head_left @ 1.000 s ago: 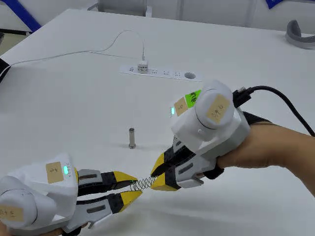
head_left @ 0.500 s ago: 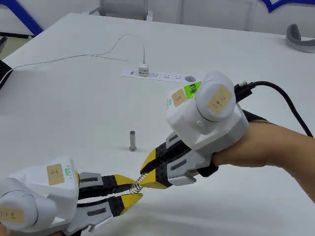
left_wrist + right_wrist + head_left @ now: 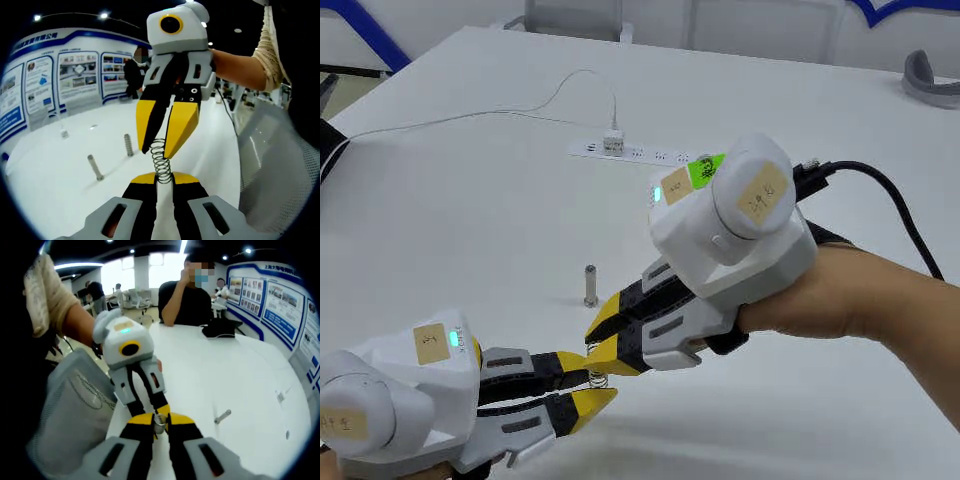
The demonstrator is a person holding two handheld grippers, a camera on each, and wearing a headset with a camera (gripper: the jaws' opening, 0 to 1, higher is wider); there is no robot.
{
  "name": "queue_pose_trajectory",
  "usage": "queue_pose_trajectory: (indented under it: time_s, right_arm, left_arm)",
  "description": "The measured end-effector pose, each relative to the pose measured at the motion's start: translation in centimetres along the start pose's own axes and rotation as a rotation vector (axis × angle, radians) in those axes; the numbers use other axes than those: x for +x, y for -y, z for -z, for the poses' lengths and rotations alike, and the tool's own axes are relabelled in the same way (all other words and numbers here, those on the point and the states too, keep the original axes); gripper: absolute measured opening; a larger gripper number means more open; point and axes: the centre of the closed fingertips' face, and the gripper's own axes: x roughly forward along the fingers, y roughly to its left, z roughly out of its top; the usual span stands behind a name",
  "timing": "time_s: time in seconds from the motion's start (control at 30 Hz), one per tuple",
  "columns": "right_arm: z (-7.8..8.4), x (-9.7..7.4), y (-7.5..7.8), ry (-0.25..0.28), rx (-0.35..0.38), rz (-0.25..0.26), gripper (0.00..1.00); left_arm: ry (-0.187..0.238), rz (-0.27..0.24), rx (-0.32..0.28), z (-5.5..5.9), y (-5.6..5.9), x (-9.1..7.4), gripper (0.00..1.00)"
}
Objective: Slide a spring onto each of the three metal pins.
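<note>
1. The left gripper (image 3: pixel 600 381) reaches in from the lower left of the head view, its yellow-tipped jaws drawn in to a narrow gap and closed on the near end of the spring (image 3: pixel 599 378)
2. The right gripper (image 3: pixel 590 342), held in the person's hand (image 3: pixel 830 295), comes in from the right and points down towards the left one, so that the two sets of tips almost meet
3. In the left gripper view the spring (image 3: pixel 160 160) runs up from that view's own jaws into the right gripper (image 3: pixel 161 146), whose jaws are pinched close on its far end
4. In the right gripper view the spring (image 3: pixel 159 423) is seen end-on in the slim gap between that gripper's own tips
5. The spring is held clear of the white table (image 3: pixel 440 220), between the two grippers
6. A metal pin (image 3: pixel 590 285) stands upright on the table just beyond the tips, bare
7. The left gripper view has one pin (image 3: pixel 95 167) and another pin (image 3: pixel 129 145) upright on the table, both bare
8. A power strip (image 3: pixel 650 154) lies farther back
</note>
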Motion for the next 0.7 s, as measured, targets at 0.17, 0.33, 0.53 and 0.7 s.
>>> queue_pose_trajectory:
  time_s: [0.17,0.33,0.53,0.7]
  right_arm:
    - [-0.05,0.02,0.29,0.004,0.005,0.008,0.12]
    - [0.09,-0.03,0.66,0.004,0.019,0.013,0.12]
    - [0.17,0.12,0.74,0.001,0.026,0.014,0.12]
    - [-0.01,0.07,0.95,0.007,0.028,0.020,0.12]
  left_arm:
    - [0.006,-0.007,0.005,-0.10,-0.21,0.14,0.11]
    - [0.010,-0.018,-0.013,-0.09,-0.43,0.19,0.11]
    - [0.021,-0.020,-0.033,-0.09,-0.51,0.19,0.14]
    - [0.026,-0.026,-0.053,-0.11,-0.68,0.16,0.23]
